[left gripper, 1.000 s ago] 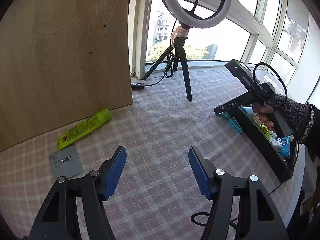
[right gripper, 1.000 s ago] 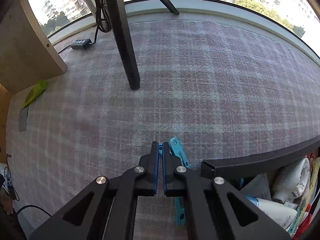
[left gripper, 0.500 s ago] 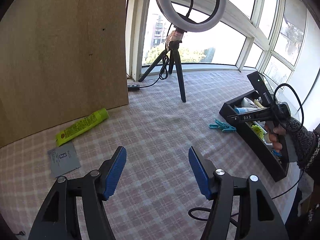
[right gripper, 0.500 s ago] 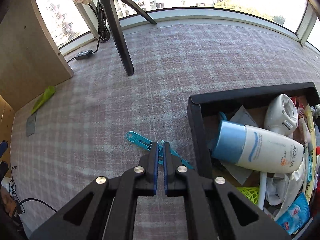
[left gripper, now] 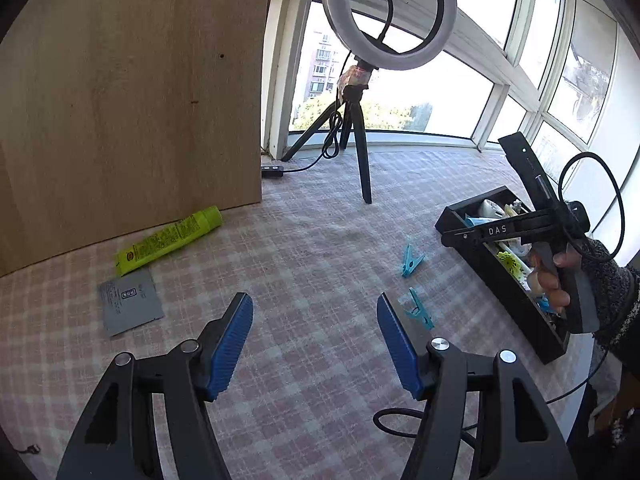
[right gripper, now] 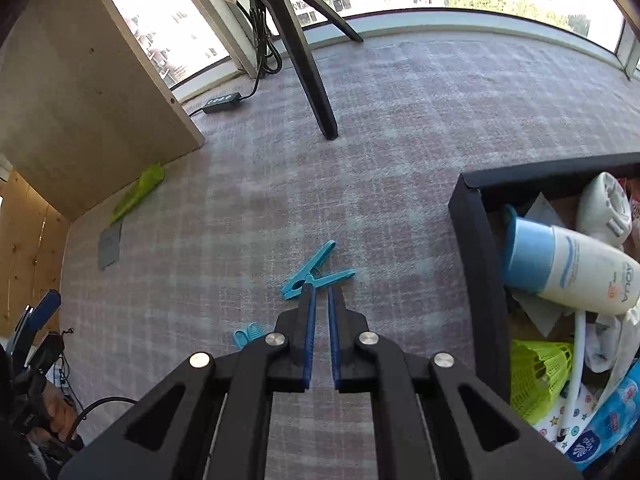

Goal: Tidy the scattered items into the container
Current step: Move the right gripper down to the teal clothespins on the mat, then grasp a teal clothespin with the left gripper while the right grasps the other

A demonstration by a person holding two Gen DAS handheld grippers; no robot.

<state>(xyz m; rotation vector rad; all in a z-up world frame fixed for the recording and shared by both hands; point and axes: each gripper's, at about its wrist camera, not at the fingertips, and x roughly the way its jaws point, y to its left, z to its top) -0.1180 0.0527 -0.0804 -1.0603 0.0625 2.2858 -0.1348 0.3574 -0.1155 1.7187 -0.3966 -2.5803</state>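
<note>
Two blue clothespins lie on the checked cloth, one (left gripper: pixel 412 260) further off and one (left gripper: pixel 418 314) close to my left gripper's right finger. My left gripper (left gripper: pixel 314 308) hangs wide open over the cloth, holding nothing. A hand holds my right gripper (right gripper: pixel 321 292) just behind the further clothespin (right gripper: pixel 316 272), its jaws a narrow gap apart and empty. The other pin (right gripper: pixel 248 334) peeks out beside its left finger. The black container (right gripper: pixel 464 216) at the right holds a sunscreen bottle (right gripper: pixel 568 264) and several other items. A green tube (left gripper: pixel 168 240) and a grey sachet (left gripper: pixel 130 302) lie at the left.
A ring light on a black tripod (left gripper: pixel 362 152) stands at the back middle, its cable running to a switch (left gripper: pixel 272 170). A wooden board (left gripper: pixel 132 100) walls off the left. The table's edge runs just beyond the container (left gripper: pixel 500 292).
My right gripper has drawn back and its jaws have parted slightly. The two clothespins, close together before, now lie apart on the cloth. My left gripper stays open.
</note>
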